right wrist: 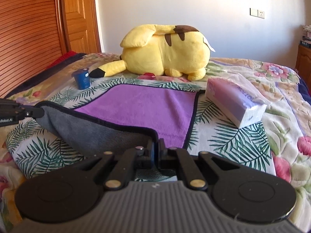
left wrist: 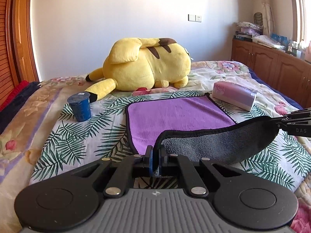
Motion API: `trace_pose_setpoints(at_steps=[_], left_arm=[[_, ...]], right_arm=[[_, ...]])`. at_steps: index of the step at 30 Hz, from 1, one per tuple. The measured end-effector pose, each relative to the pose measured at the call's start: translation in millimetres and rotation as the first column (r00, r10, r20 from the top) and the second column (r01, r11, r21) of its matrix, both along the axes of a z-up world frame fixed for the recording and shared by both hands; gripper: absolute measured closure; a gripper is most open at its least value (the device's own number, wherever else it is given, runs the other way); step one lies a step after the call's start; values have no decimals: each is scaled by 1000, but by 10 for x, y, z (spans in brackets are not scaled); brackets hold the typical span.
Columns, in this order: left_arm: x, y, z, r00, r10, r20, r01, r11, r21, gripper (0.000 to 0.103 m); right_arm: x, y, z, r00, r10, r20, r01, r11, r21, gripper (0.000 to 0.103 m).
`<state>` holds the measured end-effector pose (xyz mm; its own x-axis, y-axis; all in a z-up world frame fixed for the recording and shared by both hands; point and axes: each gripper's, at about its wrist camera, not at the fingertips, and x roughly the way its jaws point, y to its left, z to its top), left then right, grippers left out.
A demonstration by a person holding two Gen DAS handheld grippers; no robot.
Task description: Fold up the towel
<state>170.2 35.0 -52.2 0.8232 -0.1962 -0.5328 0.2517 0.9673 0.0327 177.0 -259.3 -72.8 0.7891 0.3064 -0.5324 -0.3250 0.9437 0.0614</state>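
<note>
A purple towel (left wrist: pixel 175 116) with a dark hem and a grey underside lies on the bed, also in the right wrist view (right wrist: pixel 151 108). Its near edge is lifted off the bed, grey side (left wrist: pixel 219 145) showing. My left gripper (left wrist: pixel 155 151) is shut on the near left corner. My right gripper (right wrist: pixel 157 145) is shut on the near right corner. Each gripper shows in the other's view, the right gripper (left wrist: pixel 279 120) at the right edge, the left gripper (right wrist: pixel 38 111) at the left edge.
A yellow plush toy (left wrist: pixel 147 64) lies behind the towel. A blue cup (left wrist: pixel 80 106) stands to the towel's left. A pink tissue pack (left wrist: pixel 235 95) lies to its right. Wooden cabinets (left wrist: pixel 272 66) stand at the right, a wooden door (right wrist: pixel 38 29) at the left.
</note>
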Motion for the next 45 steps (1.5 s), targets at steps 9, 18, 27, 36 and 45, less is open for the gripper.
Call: trace_pose_setpoints(at_steps=[9,18,27,36,45], left_arm=[[100,16,40,1000,-3,18,3,1000,5,103],[240,-4,88,999,-24,27,24,1000,8,103],[389,-22,86,999,-39,31,39,999,21,103],[570,-37,8,998,-59,30,57,997,53,103],[713,-20,-76,998,-59,17,57,996,75,103]], right_arm=[[67,3,35,1000,8,30,-7,1000,-9,99],[167,-2,50,999,13,47,-13,1000,-14,99],[250,11,88,997,24,70,-23,1000,-13,99],[398,-3,68,996,30,82,-28,999,-24,99],[544,68,-17,997,47,69,-43,997,-64,99]])
